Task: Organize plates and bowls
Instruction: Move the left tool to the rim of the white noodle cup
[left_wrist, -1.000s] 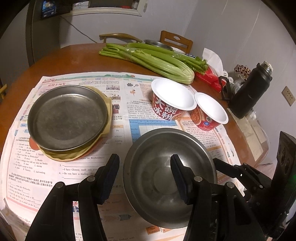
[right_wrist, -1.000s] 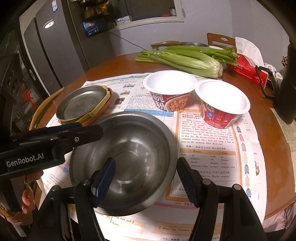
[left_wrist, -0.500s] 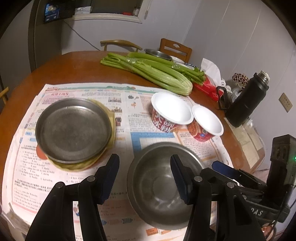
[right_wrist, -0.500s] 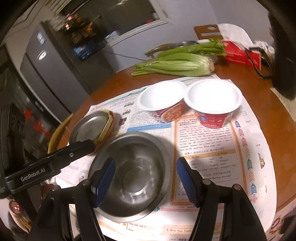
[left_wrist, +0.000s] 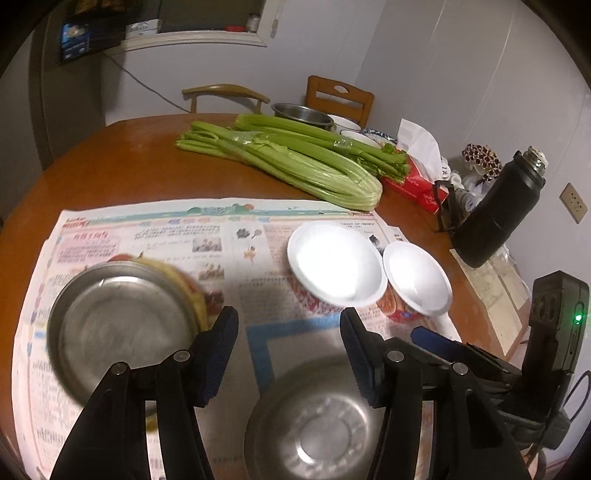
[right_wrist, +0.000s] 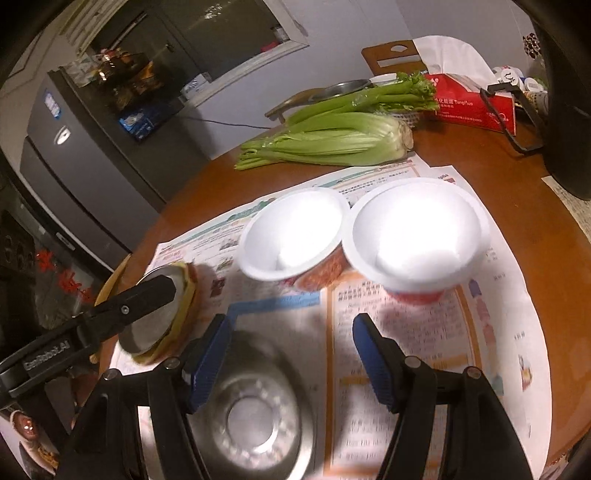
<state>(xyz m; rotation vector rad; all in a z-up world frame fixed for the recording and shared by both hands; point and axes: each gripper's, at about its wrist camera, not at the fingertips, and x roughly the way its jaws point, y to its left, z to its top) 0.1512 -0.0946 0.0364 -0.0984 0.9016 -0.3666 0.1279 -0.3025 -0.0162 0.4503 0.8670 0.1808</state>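
Left gripper (left_wrist: 289, 345) open, empty; steel bowl (left_wrist: 317, 428) below, untouched.

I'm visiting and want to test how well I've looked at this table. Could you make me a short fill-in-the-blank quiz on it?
1. The metal plate rests on a ____ dish.
2. The two white-lidded cups stand on the ____.
3. The long green vegetable is ____.
4. Between the left gripper fingers there is ____.

Missing words: yellow; newspaper; celery; nothing
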